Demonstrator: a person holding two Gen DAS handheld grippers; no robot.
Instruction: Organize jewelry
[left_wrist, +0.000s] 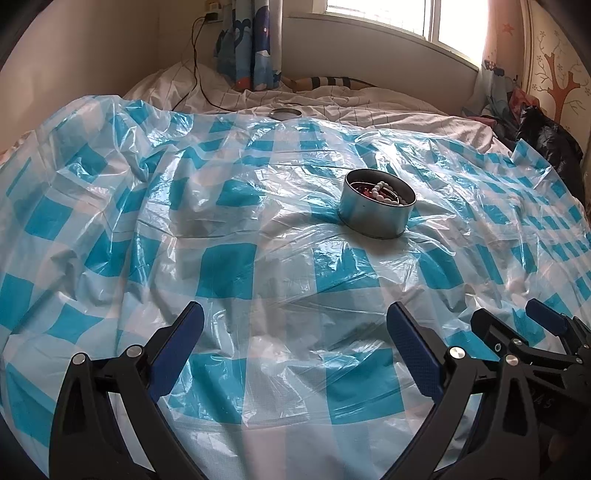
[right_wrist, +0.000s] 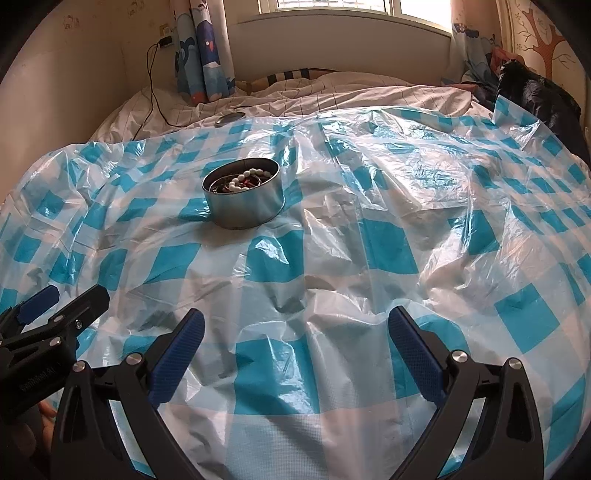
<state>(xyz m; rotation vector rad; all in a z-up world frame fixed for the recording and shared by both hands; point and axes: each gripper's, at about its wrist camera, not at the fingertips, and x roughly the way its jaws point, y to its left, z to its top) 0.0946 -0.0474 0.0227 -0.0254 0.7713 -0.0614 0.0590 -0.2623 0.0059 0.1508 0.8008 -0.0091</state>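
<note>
A round metal tin (left_wrist: 375, 214) stands on the blue-and-white checked plastic sheet (left_wrist: 229, 258) over the bed. It holds a white bead bracelet (left_wrist: 384, 192) and red and dark jewelry. The tin also shows in the right wrist view (right_wrist: 245, 206) with the white beads (right_wrist: 243, 179) inside. My left gripper (left_wrist: 295, 325) is open and empty, well short of the tin. My right gripper (right_wrist: 295, 328) is open and empty, to the right of the tin and short of it. The right gripper shows at the left wrist view's right edge (left_wrist: 517, 325), and the left gripper at the right wrist view's left edge (right_wrist: 66, 301).
The tin's lid (left_wrist: 285, 113) lies on the bedding beyond the sheet, also in the right wrist view (right_wrist: 231, 118). A black cable (left_wrist: 195, 70) runs from a wall charger onto the bed. A curtain (left_wrist: 251, 44) hangs behind. Dark bags (left_wrist: 546, 140) sit at the far right.
</note>
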